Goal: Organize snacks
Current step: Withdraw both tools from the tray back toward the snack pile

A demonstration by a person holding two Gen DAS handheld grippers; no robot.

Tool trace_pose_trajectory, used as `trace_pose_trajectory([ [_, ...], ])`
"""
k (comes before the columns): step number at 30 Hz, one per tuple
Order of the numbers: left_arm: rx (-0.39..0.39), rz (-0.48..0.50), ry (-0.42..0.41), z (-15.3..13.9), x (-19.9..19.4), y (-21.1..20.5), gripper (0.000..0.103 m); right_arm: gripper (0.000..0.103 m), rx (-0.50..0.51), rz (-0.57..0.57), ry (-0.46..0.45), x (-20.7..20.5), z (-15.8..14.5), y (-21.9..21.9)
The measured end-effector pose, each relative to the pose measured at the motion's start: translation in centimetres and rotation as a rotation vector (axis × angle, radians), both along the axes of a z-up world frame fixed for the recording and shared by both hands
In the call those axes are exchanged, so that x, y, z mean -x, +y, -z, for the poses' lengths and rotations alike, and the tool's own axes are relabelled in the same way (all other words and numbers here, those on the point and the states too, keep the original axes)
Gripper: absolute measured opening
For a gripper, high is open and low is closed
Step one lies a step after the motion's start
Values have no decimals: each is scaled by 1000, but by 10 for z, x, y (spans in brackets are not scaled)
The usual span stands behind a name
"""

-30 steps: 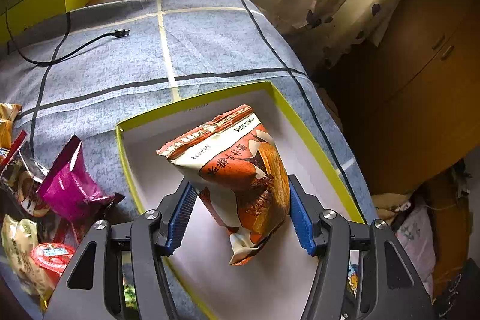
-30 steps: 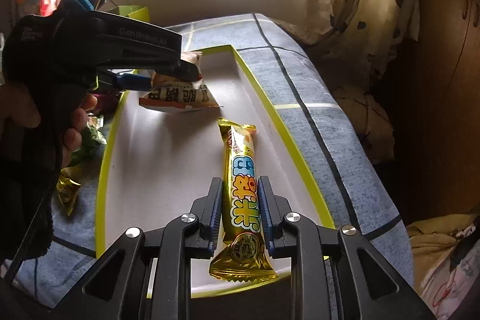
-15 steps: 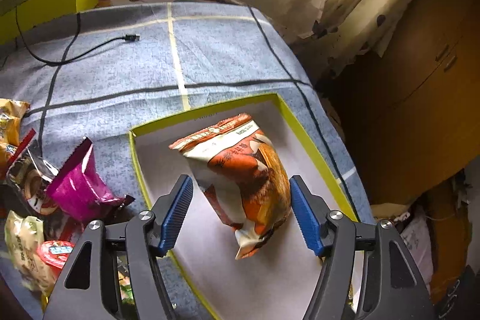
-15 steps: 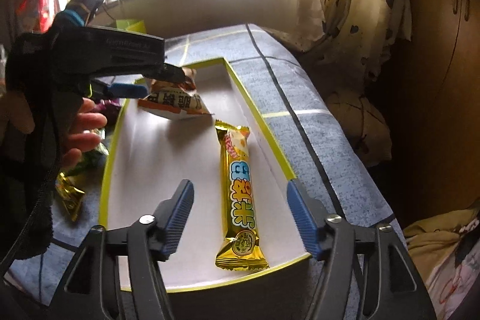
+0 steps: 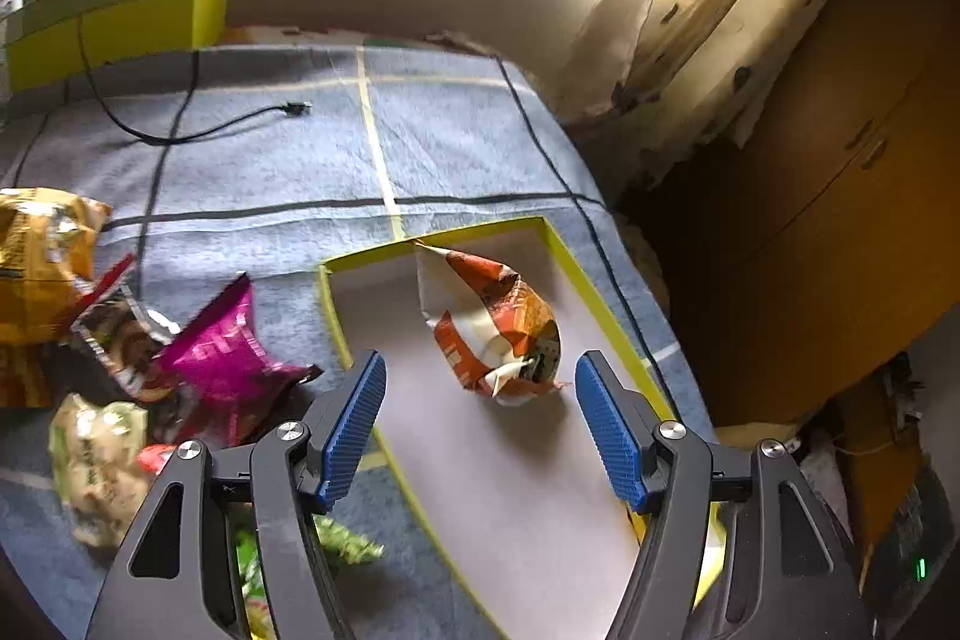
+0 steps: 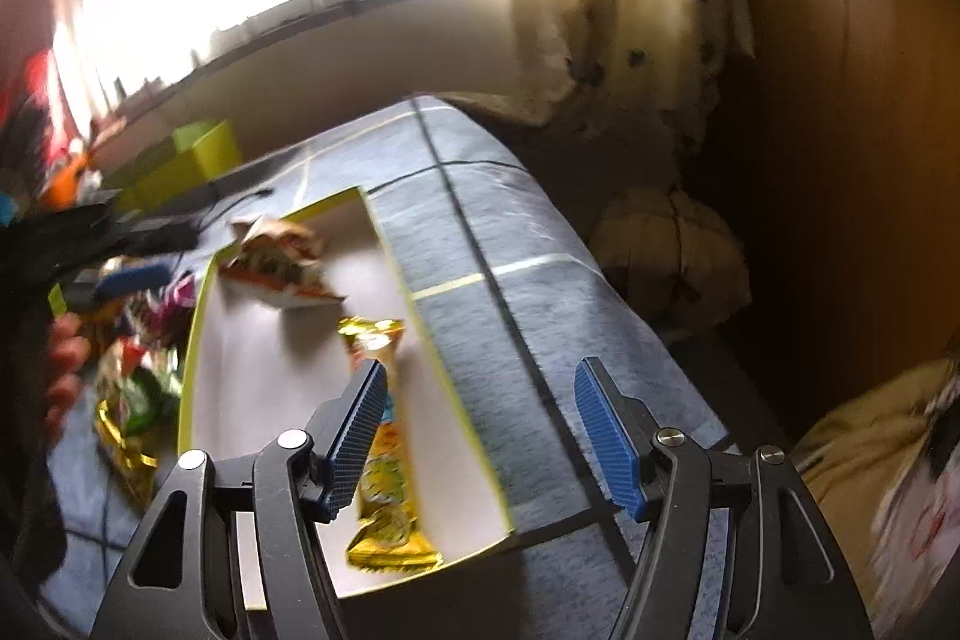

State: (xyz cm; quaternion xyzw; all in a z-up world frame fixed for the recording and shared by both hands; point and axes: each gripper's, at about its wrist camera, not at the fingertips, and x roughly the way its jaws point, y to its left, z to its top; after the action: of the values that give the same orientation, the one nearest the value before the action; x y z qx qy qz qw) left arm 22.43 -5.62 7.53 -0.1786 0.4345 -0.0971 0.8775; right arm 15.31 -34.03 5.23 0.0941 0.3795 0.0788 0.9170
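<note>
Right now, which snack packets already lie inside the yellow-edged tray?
Two: the orange-and-white bag at the far end of the tray and the long gold bar nearer. The magenta packet and the others lie outside on the cloth.

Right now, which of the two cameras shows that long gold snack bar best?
The right wrist view. The gold snack bar lies lengthwise in the yellow-rimmed tray, partly behind one blue finger pad, though blurred. The left wrist view shows only the orange packet; the bar is not visible there.

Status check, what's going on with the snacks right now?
Left gripper open; right gripper just opened, empty. Orange snack bag, gold bar in tray. Nothing in the way.
</note>
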Motion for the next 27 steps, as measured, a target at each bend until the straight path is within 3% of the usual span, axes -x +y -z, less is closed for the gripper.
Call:
trace_pose_trajectory([
  [5, -10, -36, -16, -6, 24, 24, 67, 43, -82, -12, 96, -14, 19, -3],
  [10, -34, -87, -14, -4, 47, 53, 67, 20, -84, -78, 111, -7, 25, 20],
  [12, -26, -112, -10, -1, 53, 65, 67, 16, -92, -104, 113, -3, 25, 28],
  [21, -53, -174, -15, 1, 83, 101, 67, 16, -94, -124, 119, 14, 23, 48],
  [23, -30, -181, -4, 5, 85, 109, 67, 16, -86, -123, 119, 17, 23, 51],
  [27, -29, -200, 14, 11, 93, 123, 67, 25, -79, -100, 105, 24, 14, 52],
])
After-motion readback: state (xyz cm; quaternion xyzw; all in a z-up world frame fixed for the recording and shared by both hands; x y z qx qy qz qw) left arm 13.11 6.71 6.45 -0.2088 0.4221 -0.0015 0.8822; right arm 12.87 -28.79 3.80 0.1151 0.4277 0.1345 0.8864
